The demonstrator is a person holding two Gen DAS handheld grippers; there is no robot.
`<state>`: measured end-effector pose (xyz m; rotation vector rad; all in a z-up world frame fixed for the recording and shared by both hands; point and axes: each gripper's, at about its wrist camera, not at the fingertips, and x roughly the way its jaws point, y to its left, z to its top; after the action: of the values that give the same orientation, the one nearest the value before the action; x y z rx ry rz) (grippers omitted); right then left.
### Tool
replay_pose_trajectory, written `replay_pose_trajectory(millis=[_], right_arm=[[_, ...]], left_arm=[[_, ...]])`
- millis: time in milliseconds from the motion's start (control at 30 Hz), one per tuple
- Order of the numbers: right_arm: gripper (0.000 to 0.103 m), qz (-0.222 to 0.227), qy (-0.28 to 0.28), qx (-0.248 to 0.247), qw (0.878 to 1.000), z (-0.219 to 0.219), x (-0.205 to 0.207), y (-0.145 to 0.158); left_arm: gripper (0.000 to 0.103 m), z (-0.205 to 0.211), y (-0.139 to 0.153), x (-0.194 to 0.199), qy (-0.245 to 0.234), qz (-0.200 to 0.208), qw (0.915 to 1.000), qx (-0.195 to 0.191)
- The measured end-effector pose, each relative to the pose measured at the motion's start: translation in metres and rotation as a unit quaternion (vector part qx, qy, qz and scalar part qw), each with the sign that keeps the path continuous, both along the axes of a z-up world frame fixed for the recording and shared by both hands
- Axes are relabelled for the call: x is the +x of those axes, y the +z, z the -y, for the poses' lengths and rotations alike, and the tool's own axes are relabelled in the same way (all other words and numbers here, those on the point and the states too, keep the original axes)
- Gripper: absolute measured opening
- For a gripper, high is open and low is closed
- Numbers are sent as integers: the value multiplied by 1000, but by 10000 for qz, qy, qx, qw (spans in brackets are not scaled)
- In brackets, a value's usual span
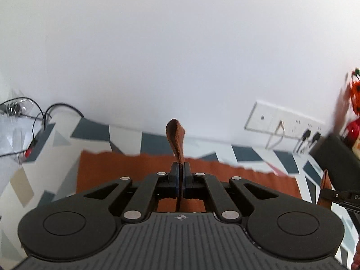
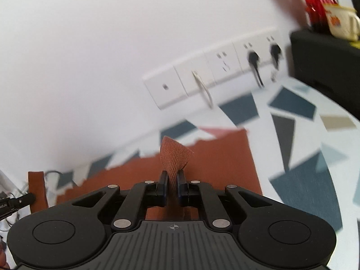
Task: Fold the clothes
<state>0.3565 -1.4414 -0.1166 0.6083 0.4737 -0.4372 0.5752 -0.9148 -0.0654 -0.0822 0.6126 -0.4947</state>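
A rust-brown cloth (image 1: 126, 168) lies spread on the patterned table, seen also in the right wrist view (image 2: 225, 157). My left gripper (image 1: 180, 168) is shut on a corner of the cloth, which sticks up above the fingers (image 1: 175, 135). My right gripper (image 2: 172, 180) is shut on another corner, which stands up as a folded tab (image 2: 174, 155). Both lift their corners above the table. The right gripper's tip with its cloth corner shows at the right edge of the left wrist view (image 1: 333, 194); the left one shows at the left edge of the right wrist view (image 2: 20, 200).
The table has a white cover with blue, grey and beige shapes (image 2: 315, 153). A white wall with a socket strip (image 2: 213, 76) and plugged cables is behind it. A black box (image 2: 326, 58) stands far right. Cables and clear plastic (image 1: 18, 121) lie at the left.
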Motion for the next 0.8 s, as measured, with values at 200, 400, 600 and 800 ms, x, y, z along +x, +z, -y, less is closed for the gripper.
replay_pose_trajectory(millis=[200,400,600,800], right_arm=[[7,-182,339,-357,9986,14,46,5],[7,-760,564,-430,9946,29,107,-24],[7,-1184,711,-581,9887,35,147,-56],[11,-1424,656,-638,9856,36,166,-83]], left_arm=[[3,9,-23,32,46,-177,9997,152],[3,16,-60,55,178,-364,9987,317],[3,30,-83,88,-17,-491,9981,364],[31,45,-111,113,-40,-492,9882,1448]])
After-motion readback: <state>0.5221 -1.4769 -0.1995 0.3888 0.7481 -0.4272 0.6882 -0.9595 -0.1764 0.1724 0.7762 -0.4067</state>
